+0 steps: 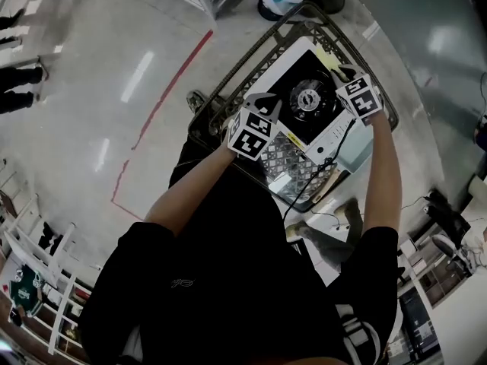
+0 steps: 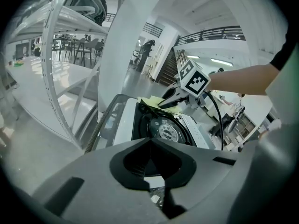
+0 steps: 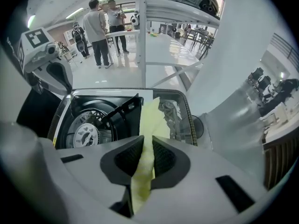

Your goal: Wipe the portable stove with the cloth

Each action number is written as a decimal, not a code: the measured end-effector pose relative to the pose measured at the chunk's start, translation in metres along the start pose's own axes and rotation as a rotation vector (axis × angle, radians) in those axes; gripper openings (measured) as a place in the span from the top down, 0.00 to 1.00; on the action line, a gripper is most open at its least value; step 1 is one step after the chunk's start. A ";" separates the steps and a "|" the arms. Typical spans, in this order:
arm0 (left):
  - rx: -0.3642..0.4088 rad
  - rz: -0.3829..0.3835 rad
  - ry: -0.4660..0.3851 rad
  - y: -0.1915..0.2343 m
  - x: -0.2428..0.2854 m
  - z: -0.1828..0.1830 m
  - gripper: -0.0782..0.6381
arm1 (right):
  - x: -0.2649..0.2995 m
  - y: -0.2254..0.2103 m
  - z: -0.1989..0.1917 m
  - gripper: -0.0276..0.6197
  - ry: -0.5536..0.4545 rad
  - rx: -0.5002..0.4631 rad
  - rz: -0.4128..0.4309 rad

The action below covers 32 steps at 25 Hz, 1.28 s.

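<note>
My right gripper (image 3: 145,143) has its jaws clenched on the cloth (image 3: 152,113), a pale yellow strip that runs up through the pads and spills forward past the tips, draping down just ahead of them. The portable stove (image 1: 308,97) sits in a wire basket (image 1: 242,65), ahead of these jaws and to their left. Its round burner (image 3: 86,134) is low on that side, and a black prong of the pan support (image 3: 122,110) reaches in just beside the hanging cloth. My left gripper (image 2: 149,140) has its jaws closed together with nothing between them. From there the stove lies straight ahead beyond the tips, and the right gripper is on its far side. I judge the cloth to be light, soft and limp. It will fold and bunch instead of pushing flat, so the wiping has to come from pressing the free end down and dragging it. The pinch looks sound to me: the fabric sits well into the pads as a gathered fold, with enough loose length beyond the tips to lie on the surface. The stove looks rigid, but probably light enough to shift inside the basket under a firm stroke. The prongs and burner edges could snag the fabric, so I would work the flat white casing first and steady the body with the empty left jaws if it slides.
</note>
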<state>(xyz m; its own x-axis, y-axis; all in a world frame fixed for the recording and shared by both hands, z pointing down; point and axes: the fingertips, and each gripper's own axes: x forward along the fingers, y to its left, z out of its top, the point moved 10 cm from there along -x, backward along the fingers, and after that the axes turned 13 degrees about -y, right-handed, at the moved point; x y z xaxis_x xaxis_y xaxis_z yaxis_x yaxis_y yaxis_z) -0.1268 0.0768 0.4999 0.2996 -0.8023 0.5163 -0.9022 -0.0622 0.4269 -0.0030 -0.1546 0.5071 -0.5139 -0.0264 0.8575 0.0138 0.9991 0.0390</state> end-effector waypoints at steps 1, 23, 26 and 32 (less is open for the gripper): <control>0.000 0.001 -0.001 0.003 -0.001 0.001 0.86 | 0.002 0.000 0.002 0.91 0.003 -0.001 -0.002; -0.004 0.029 0.008 0.058 -0.027 0.008 0.86 | 0.034 -0.017 0.045 0.91 -0.025 0.118 0.041; -0.004 0.031 0.012 0.063 -0.030 0.008 0.86 | 0.036 -0.013 0.051 0.91 -0.025 -0.033 0.082; 0.113 0.009 0.037 0.073 -0.023 0.017 0.86 | 0.042 -0.009 0.067 0.91 -0.002 -0.241 0.211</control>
<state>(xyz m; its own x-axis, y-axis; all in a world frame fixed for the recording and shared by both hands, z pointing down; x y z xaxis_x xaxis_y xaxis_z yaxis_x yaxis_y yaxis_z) -0.2047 0.0809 0.5062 0.3007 -0.7805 0.5480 -0.9336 -0.1234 0.3365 -0.0827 -0.1624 0.5085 -0.4794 0.1809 0.8587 0.3231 0.9462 -0.0190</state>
